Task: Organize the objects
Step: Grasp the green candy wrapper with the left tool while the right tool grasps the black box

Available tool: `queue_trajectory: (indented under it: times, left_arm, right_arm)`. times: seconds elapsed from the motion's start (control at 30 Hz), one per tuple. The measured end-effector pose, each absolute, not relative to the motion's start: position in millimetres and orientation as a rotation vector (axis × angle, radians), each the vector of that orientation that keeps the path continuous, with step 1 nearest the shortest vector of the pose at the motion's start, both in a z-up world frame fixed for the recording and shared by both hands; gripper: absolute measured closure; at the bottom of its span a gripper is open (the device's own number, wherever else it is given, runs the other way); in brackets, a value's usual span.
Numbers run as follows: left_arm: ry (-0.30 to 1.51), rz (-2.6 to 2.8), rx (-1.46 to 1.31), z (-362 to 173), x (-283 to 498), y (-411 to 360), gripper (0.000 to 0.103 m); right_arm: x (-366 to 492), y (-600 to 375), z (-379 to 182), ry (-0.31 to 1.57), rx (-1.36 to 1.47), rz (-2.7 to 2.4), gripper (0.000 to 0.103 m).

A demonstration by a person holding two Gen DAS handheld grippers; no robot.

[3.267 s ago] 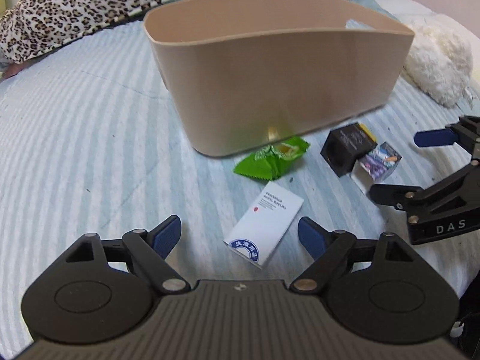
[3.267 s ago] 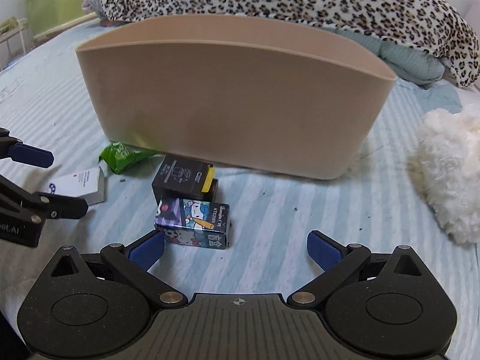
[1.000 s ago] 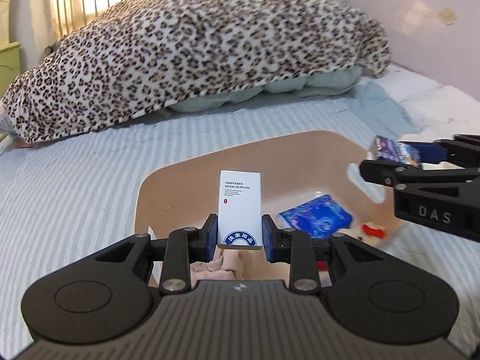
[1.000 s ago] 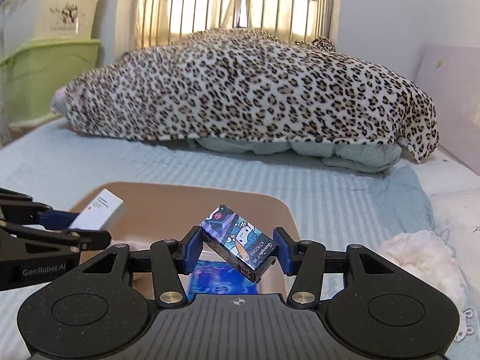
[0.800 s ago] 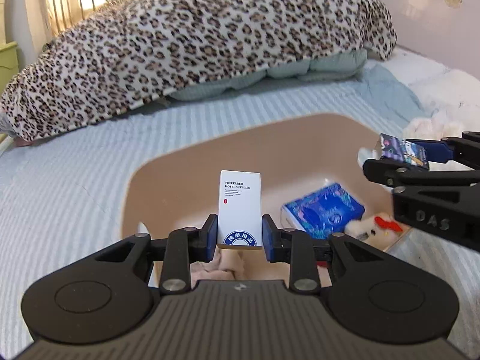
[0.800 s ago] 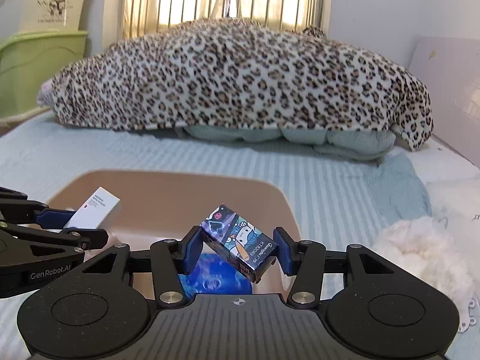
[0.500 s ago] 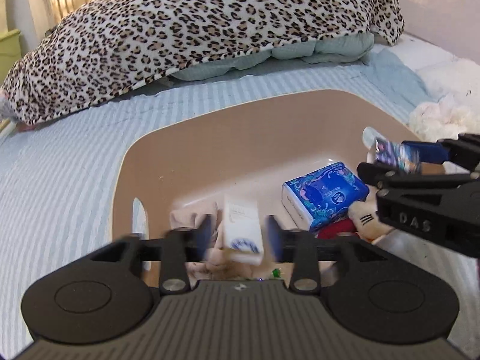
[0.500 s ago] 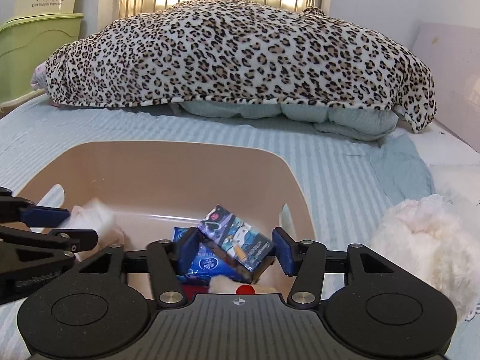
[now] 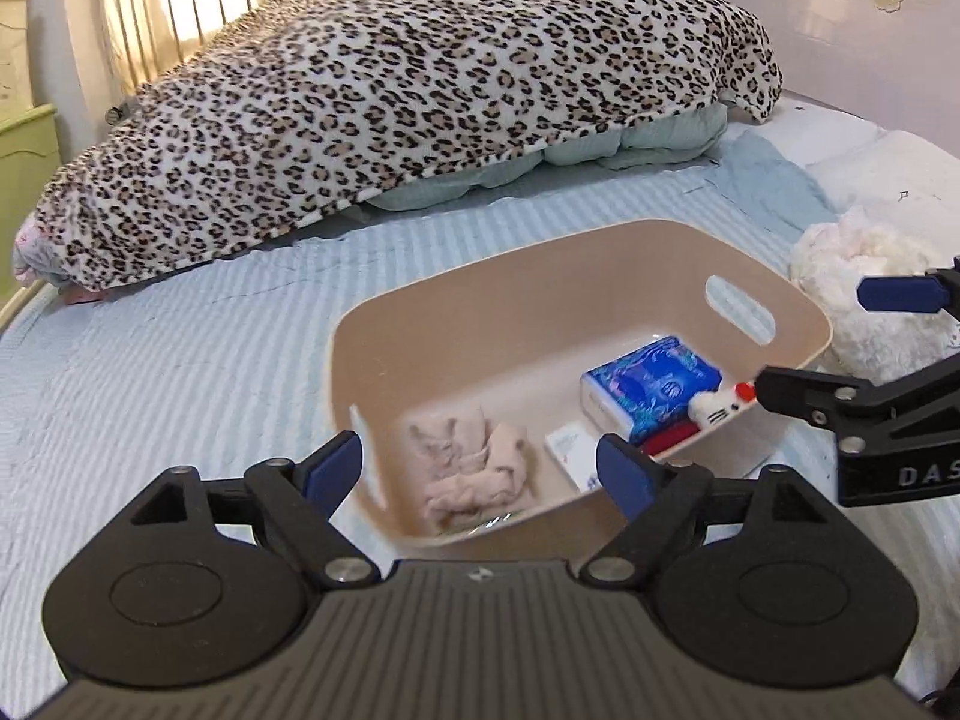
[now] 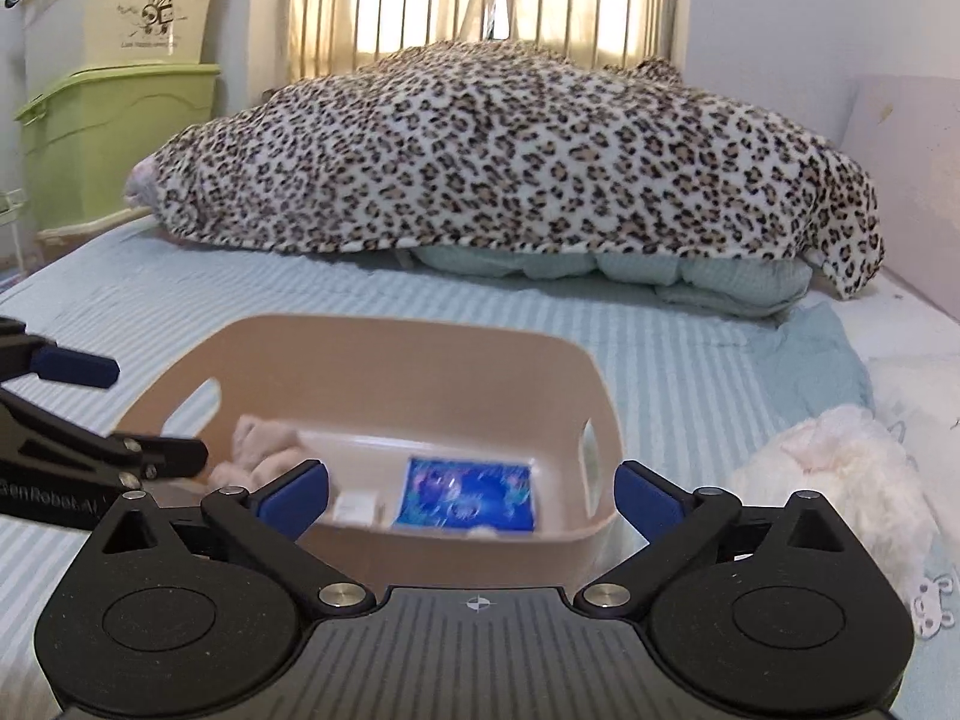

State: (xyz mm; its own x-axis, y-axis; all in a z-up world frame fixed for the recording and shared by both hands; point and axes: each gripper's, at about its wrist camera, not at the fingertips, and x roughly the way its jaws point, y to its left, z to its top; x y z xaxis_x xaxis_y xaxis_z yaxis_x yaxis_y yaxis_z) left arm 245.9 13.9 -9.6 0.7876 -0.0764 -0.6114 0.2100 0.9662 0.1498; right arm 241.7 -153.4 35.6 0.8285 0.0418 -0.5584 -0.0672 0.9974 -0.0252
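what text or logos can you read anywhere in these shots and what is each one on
"DAS": white letters on the right hand-held gripper, cut off at the frame edge in the left wrist view.
"GenRobot.AI": on the left hand-held gripper in the right wrist view, first letter clipped.
Cream storage bin: cartoon drawing with a line of print under it, too small to read.
Blue tissue pack: round logo, unreadable.
White box: print too blurred to read.

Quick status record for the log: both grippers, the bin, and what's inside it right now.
left gripper: open, holding nothing, above the bin's near edge
right gripper: open, holding nothing
bin: beige, handle slots, on the striped bedsheet
contents: blue tissue pack, white box, crumpled pinkish cloth, small white plush with red bow
cartoon-print box: not visible
beside bin: fluffy white item
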Motion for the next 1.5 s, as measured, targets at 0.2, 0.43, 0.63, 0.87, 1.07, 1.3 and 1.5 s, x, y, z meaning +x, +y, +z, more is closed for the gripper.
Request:
queue_trajectory:
  times: [0.2,0.43,0.63,0.87,1.07,1.3,1.5]
  left_arm:
    - [0.675,-0.166,0.235,-23.7,223.5,21.2,0.015]
    - [0.742,-0.177,0.254,-60.5,216.1,20.0,0.015]
    - [0.782,-0.174,0.269,-87.5,217.2,18.2,0.015]
    - [0.8,-0.157,0.23,-101.4,221.6,28.9,0.015]
    - [0.811,-0.111,0.214,-108.1,229.7,34.3,0.016]
    - [0.858,-0.126,0.113,-118.4,241.6,39.7,0.016]
    - [0.882,-0.155,0.006,-126.2,250.5,36.3,0.016]
  right_arm:
    - [222.4,-144.8,21.4,0.659,-0.067,0.098,0.0]
    - [212.1,-140.0,-11.5,0.761,-0.054,0.112,0.0]
    - [212.4,-134.4,-34.1,0.822,-0.015,0.129,0.0]
    - [215.9,-116.7,-45.7,0.85,0.014,0.154,0.0]
    - [231.7,-114.3,-55.5,0.886,0.121,0.144,0.0]
    - [240.1,-114.9,-61.3,0.907,0.112,0.08,0.007]
    - [239.5,-117.3,-67.0,0.893,0.047,0.059,0.011]
